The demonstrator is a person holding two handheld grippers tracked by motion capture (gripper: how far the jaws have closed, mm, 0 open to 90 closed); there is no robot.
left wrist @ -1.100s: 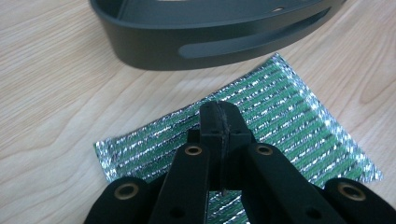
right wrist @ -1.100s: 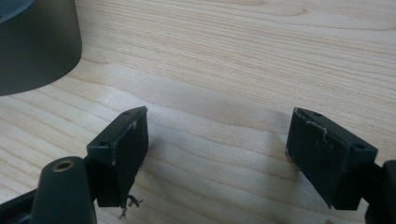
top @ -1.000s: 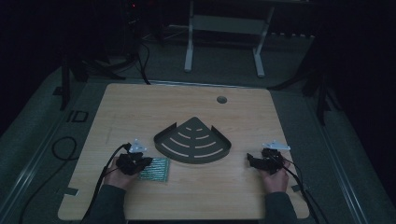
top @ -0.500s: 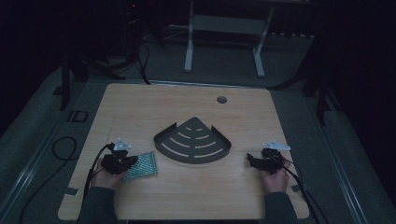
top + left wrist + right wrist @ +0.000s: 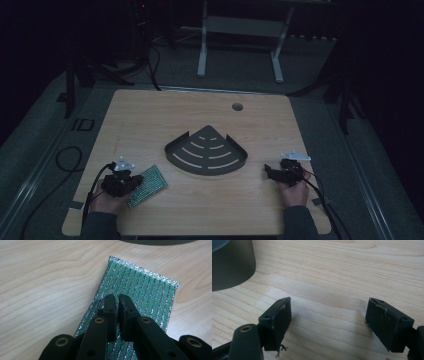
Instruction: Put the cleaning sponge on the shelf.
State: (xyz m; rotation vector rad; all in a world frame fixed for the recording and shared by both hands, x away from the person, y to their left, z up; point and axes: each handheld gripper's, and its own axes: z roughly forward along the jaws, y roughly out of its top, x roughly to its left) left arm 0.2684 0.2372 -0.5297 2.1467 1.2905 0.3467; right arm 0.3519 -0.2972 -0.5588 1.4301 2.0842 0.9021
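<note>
A green scouring pad with silver stripes (image 5: 150, 183) (image 5: 147, 287) lies flat on the wooden table at the front left. My left gripper (image 5: 133, 183) (image 5: 117, 297) hovers low over the pad's near end. Its jaws have just been opening and stand a narrow slit apart, with nothing pinched between them. A dark fan-shaped slotted rack (image 5: 210, 169) sits mid-table; its edge shows at the top of the left gripper view (image 5: 155, 242). My right gripper (image 5: 268, 173) (image 5: 328, 312) rests at the front right, open wide over bare wood, just right of the rack's wall (image 5: 232, 265).
A round cable hole (image 5: 237, 106) is near the table's far edge. A white metal stand (image 5: 240, 30) is on the floor behind the table. Cables trail from both grippers off the front corners.
The left gripper has slid leftward along the table's front, and the green pad has gone left with it. The right gripper has stayed put.
</note>
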